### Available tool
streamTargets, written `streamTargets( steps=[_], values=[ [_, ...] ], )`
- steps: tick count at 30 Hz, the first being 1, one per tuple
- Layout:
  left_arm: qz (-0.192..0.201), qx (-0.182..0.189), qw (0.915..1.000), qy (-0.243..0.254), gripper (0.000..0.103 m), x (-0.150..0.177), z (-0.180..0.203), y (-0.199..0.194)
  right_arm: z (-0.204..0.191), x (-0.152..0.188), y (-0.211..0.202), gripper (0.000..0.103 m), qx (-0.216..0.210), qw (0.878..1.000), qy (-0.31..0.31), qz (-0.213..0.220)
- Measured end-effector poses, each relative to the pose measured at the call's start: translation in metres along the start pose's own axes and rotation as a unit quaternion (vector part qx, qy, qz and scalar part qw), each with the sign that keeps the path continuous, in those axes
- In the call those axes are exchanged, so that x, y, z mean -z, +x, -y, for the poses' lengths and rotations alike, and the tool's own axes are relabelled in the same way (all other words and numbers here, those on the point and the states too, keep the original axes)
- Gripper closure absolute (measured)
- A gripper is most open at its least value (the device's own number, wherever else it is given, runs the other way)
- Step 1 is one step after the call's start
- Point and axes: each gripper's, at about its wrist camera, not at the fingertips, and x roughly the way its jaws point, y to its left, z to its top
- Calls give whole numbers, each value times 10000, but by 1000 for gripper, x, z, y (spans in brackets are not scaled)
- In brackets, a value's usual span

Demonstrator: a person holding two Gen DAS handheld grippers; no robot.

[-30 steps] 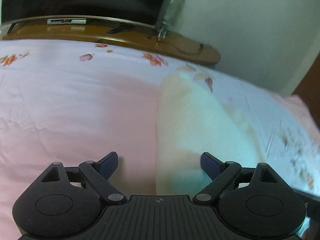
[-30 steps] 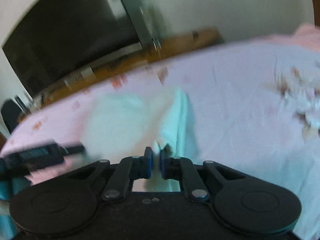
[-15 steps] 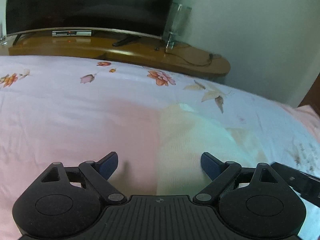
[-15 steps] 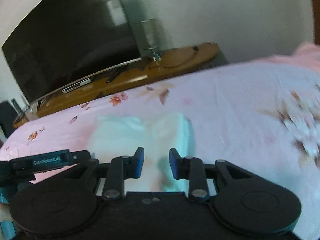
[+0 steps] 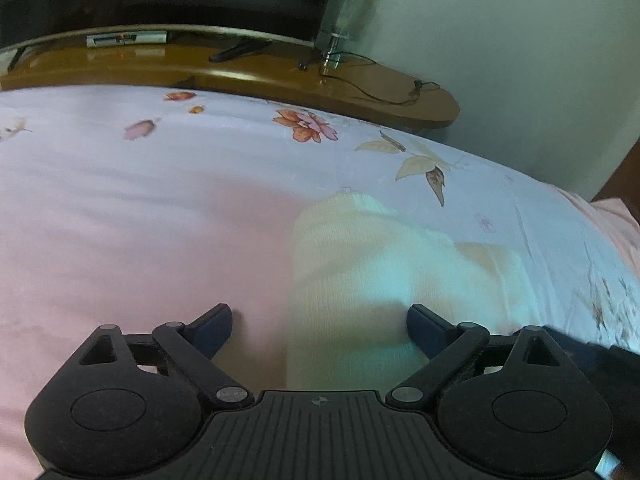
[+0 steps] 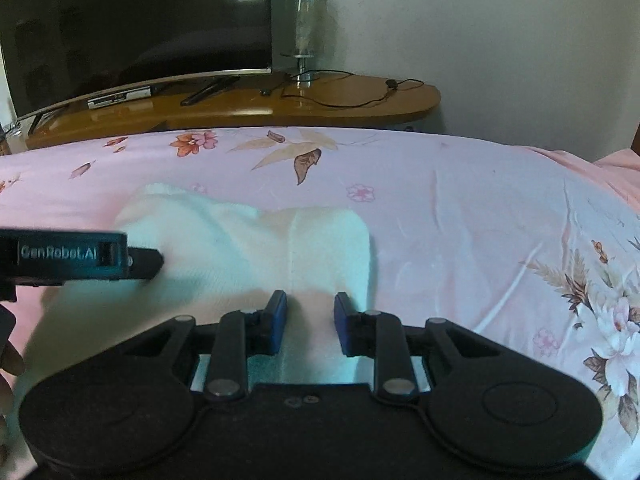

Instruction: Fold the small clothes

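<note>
On bedsheet [image 6: 460,216]: white folded garment [image 6: 248,248].

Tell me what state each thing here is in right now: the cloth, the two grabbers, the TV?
White garment: folded over, lying loose on the bedsheet.
Left gripper: jaws wide open, holding nothing.
Right gripper: jaws apart but closing, above the garment, not pinching it.
Television: screen dark.
</note>
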Motion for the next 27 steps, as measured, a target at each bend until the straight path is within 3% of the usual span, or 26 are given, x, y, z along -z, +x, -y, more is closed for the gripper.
streamTargets(
  steps=[4, 7, 9, 13, 27],
  values=[
    [105, -17, 9994, 331, 9, 28, -6, -32, -5, 15, -44, 75, -550, 9981, 166, 244],
    [12, 5, 9992, 399, 9, 54, -11, -49, -17, 40, -70, 77, -698, 9973, 87, 217],
    [-144, 32, 9991, 392, 9, 70, -14, -54, -25, 62, -81, 76, -619, 9980, -68, 69],
    [-60, -50, 9970, 770, 9, 91, -5, -67, -22, 93, -86, 76, -449, 9989, -55, -151],
    [-340, -259, 9960, 780, 9, 106, -2, -97, -22, 112, -120, 72, -380, 9982, 213, -405]
  ],
)
